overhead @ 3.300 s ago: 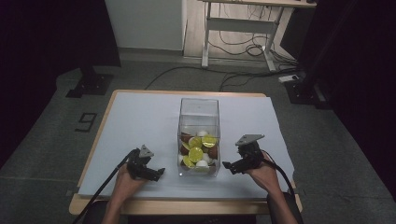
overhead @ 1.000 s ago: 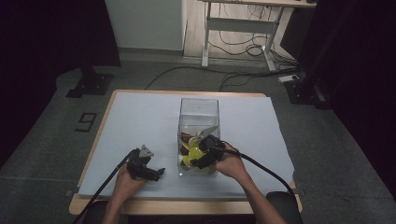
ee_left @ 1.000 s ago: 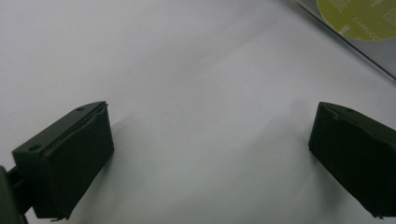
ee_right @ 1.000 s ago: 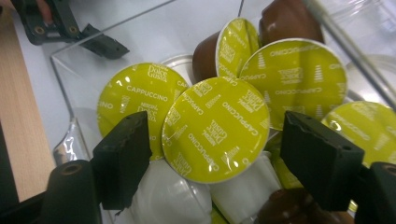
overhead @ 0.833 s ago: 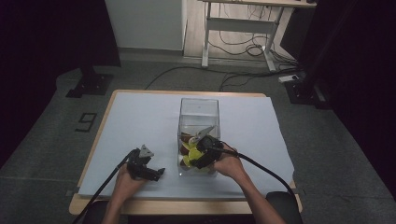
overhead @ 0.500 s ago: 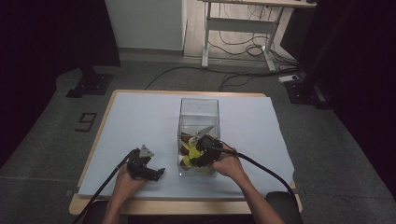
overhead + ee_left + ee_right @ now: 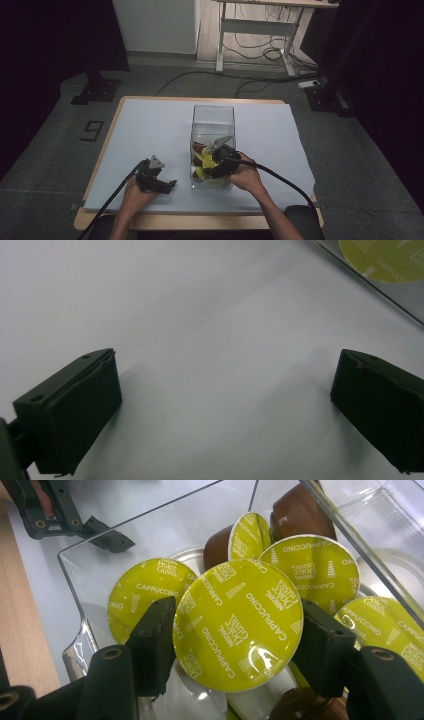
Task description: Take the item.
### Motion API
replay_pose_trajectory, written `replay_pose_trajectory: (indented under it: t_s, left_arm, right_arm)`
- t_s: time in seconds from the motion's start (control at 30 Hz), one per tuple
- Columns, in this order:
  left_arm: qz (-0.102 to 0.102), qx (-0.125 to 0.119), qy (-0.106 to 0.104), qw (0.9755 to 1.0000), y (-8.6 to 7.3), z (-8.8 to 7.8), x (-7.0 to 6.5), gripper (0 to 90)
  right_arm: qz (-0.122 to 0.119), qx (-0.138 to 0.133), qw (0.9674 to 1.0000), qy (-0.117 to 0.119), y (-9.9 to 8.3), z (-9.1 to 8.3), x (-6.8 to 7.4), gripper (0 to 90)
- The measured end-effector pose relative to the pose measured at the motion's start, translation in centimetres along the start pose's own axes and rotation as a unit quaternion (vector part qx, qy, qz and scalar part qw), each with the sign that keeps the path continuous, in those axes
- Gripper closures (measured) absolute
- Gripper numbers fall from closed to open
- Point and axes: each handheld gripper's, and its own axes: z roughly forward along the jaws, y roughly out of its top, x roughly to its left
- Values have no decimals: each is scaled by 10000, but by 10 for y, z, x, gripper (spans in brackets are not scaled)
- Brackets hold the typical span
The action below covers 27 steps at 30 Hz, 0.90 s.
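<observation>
High view: your right gripper (image 7: 212, 161) is down inside the clear box (image 7: 212, 116), among the coffee capsules, so the pick is under way but nothing is out yet; no capsule lies on the table around either gripper, so by my read the whole batch is left to move. Your left gripper (image 7: 159, 183) rests on the pale sheet (image 7: 150, 130) well to the left of the box, parked. The sheet covers a wooden table (image 7: 95, 220); beyond the far edge there's grey floor with loose cables (image 7: 260, 52), a desk frame (image 7: 255, 25) and dark curtains on both sides. Left gripper view: jaws spread wide, nothing between them, bare sheet underneath; the box corner with one yellow lid (image 7: 385, 260) sits ahead and to the right of the jaws. Right gripper view: jaws have just been closing and now clamp the yellow-lidded Cappuccino capsule (image 7: 237, 625) by its rim, both pads touching the foil edge. It's the top one in the pile; more yellow lids lie just beside and behind it, brown capsules (image 7: 300, 512) further ahead. Grip looks seated, so next should be lifting it clear of the box walls.
</observation>
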Motion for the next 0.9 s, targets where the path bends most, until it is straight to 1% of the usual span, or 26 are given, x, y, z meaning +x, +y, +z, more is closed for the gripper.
replay_pose_trajectory:
  t_s: [0.1, 0.27, 0.53, 0.9]
  left_arm:
    - [1, 0, 1, 10000, 0, 0, 0, 0]
    - [2, 2, 0, 10000, 0, 0, 0, 0]
    - [2, 1, 1, 10000, 0, 0, 0, 0]
    - [0, 3, -2, 10000, 0, 0, 0, 0]
  right_arm:
    - [-1, -14, 10000, -49, 0, -3, 0, 390]
    - [77, -117, 9999, -100, -3, -9, -3, 390]
    - [144, -174, 9996, -180, -7, -17, -6, 390]
    - [299, -286, 9989, -220, -9, -26, -11, 391]
